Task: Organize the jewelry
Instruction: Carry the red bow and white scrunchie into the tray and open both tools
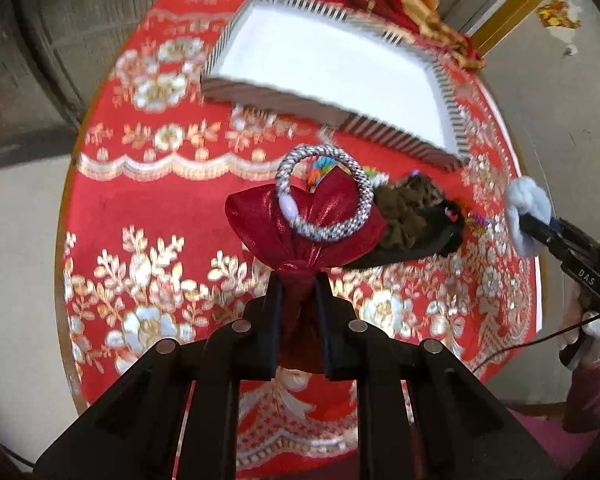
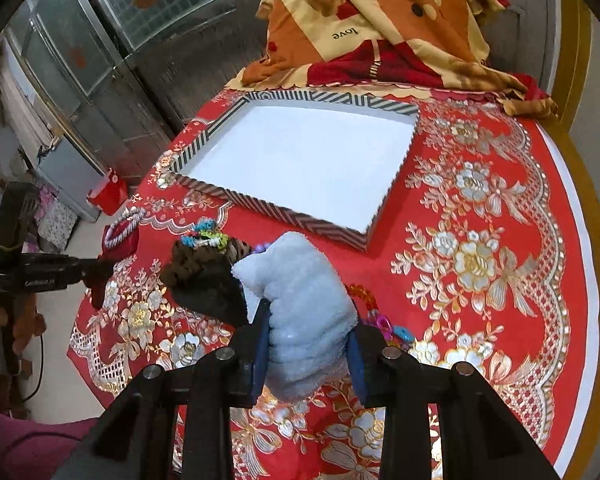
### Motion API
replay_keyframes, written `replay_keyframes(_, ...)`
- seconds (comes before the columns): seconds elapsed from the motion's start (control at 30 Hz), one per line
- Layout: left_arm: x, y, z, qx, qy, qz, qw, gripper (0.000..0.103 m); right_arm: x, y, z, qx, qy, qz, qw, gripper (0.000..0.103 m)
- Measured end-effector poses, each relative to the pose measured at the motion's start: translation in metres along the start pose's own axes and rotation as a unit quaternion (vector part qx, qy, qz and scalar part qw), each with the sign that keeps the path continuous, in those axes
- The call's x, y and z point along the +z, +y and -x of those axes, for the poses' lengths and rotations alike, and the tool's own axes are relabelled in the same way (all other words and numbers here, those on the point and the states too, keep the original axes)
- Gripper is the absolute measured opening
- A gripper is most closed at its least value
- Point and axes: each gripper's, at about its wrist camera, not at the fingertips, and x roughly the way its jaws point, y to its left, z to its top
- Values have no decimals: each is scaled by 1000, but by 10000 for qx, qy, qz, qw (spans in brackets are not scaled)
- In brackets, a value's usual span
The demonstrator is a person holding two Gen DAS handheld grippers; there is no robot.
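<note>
Left gripper (image 1: 298,280) clamped on knot of red satin bow (image 1: 300,224); silver beaded bracelet (image 1: 325,192) seen draped over bow loops. Right gripper (image 2: 306,340) clenched on pale blue fluffy scrunchie (image 2: 300,300). Both items held clear of red floral tablecloth (image 2: 480,280). Brown scrunchie (image 2: 196,260) and small coloured pieces left lying between grippers. Striped tray (image 2: 260,204), white inside, located straight ahead beyond pile, long edge facing grippers; right gripper judged nearer.

Both wrist cameras are looking steeply down, close above the red tablecloth (image 1: 140,208), sharing the striped tray (image 2: 260,210) toward 12 o'clock
</note>
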Motion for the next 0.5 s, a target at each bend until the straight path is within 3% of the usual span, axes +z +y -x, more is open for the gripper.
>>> replay_keyframes(0.03, 0, 2, -2, 85, 12, 0, 10000, 14, 3, 3, -1, 17, 4, 12, 10000, 32)
replay_keyframes(0.13, -3, -1, -9, 940, 50, -330, 9950, 14, 6, 8, -1, 103, -22, 87, 9999, 32)
replay_keyframes(0.27, -6, -7, -8, 956, 58, -590, 9937, 14, 6, 14, -6, 186, 51, 187, 9996, 32)
replay_keyframes(0.4, -5, 2, -11, 705, 184, -364, 9967, 14, 6, 16, -9, 201, 70, 218, 9995, 32)
replay_keyframes(0.5, 0, 0, -5, 675, 39, -318, 9972, 14, 12, 17, -11, 166, 58, 192, 9997, 32)
